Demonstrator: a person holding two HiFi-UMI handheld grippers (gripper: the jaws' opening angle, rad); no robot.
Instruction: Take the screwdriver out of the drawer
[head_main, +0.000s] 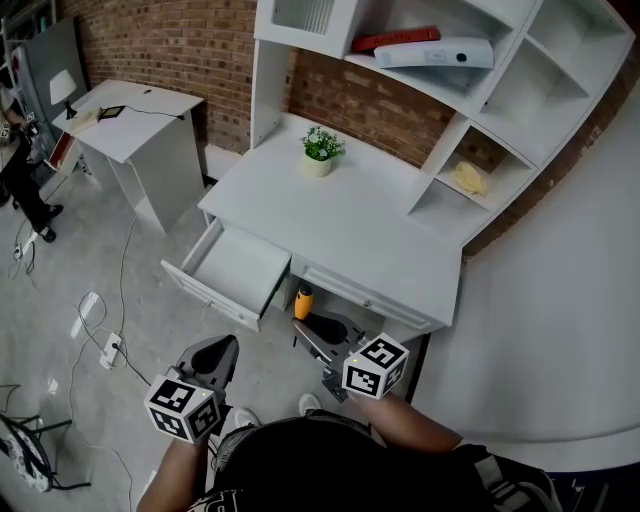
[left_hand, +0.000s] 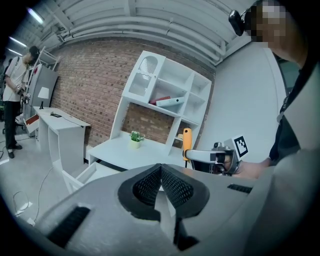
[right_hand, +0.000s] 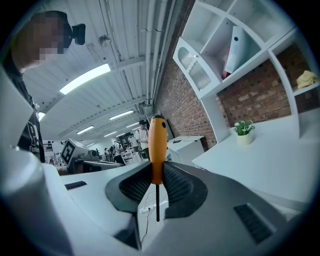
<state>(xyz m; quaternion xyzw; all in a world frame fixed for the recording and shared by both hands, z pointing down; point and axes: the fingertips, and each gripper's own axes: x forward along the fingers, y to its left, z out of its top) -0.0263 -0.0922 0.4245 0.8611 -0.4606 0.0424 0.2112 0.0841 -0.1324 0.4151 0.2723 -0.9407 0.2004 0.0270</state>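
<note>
The right claw (right_hand: 156, 187) grips the screwdriver (right_hand: 157, 150) by its orange handle, clear of the open drawer (head_main: 240, 268) and in front of the counter (head_main: 350, 225). Only the right gripper view shows its dark shaft: long axis upright, tip pointing down. The left claw (left_hand: 161, 187) is closed on nothing.

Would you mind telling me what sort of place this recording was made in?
Probably a lab or workshop hall with a mock study corner: a white desk against a brick wall, a power strip lying on the bare floor, and strip lights overhead.
</note>
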